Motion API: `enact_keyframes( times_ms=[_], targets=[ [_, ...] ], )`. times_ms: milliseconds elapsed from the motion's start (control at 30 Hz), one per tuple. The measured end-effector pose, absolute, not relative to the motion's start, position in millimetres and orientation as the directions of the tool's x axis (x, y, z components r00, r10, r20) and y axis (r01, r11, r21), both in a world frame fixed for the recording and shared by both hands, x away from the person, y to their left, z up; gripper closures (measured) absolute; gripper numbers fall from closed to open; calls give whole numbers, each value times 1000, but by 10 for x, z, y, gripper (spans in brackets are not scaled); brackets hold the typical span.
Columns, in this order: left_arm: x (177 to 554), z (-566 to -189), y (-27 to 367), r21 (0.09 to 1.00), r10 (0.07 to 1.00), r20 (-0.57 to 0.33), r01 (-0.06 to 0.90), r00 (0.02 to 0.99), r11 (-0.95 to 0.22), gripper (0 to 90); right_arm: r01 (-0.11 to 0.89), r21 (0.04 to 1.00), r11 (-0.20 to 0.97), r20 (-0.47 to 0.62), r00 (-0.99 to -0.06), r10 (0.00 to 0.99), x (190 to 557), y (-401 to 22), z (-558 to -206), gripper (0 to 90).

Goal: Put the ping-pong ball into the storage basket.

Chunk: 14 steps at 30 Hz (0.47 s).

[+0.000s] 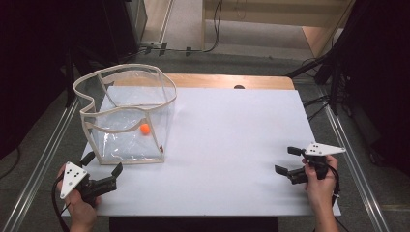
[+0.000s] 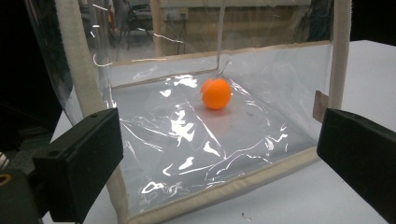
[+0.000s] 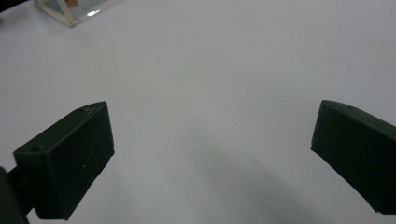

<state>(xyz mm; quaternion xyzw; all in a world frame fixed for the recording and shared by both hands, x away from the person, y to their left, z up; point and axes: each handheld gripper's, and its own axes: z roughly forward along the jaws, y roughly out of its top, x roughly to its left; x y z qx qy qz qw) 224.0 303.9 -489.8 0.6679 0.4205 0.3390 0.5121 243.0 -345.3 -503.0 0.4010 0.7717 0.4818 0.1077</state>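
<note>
A clear plastic bag with cream fabric trim stands open at the table's left, and an orange ball lies on its floor. My left gripper is open just outside the bag's near lower corner, facing it. In the left gripper view the orange ball shows through the clear bag wall, between the two spread jaws. My right gripper is open near the table's right edge, with nothing between its jaws, over the bare white board.
The white board lies on a wooden table. Metal rails run along both sides. Dark equipment and cables stand at the back right. A corner of the bag shows far off in the right gripper view.
</note>
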Motion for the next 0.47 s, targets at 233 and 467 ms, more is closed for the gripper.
enact_keyframes(
  times_ms=[233,467],
  targets=[
    [2240,-4897,3033,969,907,27,212,420,-127,8,495,853,161,232,-639,734,2299,-3556,-5075,0],
    [2241,-4901,3041,969,910,21,215,415,-120,8,475,873,112,251,-634,732,2272,-3635,-5085,0]
  ],
)
